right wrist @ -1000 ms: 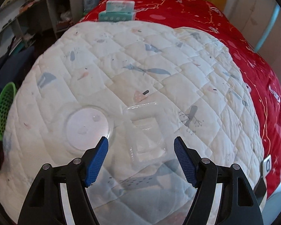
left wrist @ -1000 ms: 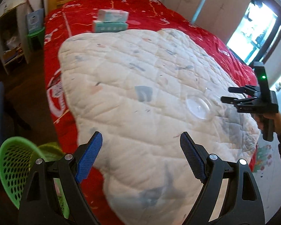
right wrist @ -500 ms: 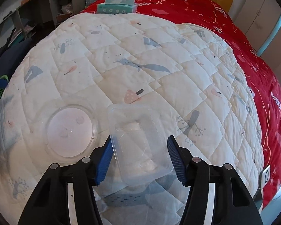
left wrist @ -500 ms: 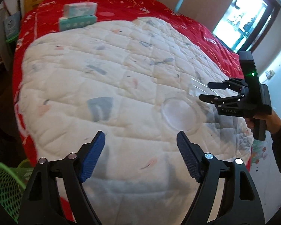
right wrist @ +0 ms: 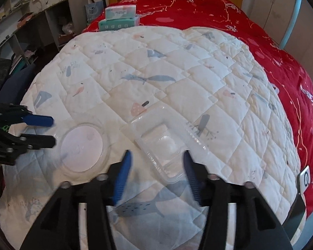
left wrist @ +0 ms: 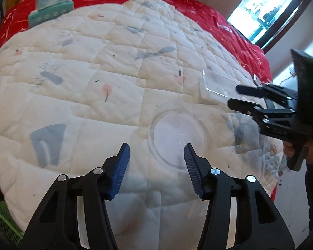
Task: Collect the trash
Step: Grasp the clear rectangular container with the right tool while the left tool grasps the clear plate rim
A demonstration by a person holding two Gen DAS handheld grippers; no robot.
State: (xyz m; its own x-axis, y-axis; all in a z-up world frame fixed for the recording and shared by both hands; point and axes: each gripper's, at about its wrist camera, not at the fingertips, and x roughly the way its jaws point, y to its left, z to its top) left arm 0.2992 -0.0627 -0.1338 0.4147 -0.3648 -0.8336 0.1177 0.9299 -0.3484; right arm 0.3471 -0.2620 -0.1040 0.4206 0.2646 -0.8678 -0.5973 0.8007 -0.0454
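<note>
Trash on the white quilt [right wrist: 177, 66] comes to two clear plastic pieces: a round lid [left wrist: 178, 138] and a rectangular tray [right wrist: 167, 145]. Neither is collected yet. The right gripper [right wrist: 156, 166] grips the tray; the left gripper [left wrist: 155, 156] has been closing near the lid, nothing between its jaws. A green basket [left wrist: 2, 218] waits alongside.

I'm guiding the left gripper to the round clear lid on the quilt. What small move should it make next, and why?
Probably ease the left gripper forward and slightly right in its own view. Its jaws have just been closing with nothing gripped, and the round clear lid lies flat on the quilt just ahead, off-centre toward the right-hand finger.
</note>
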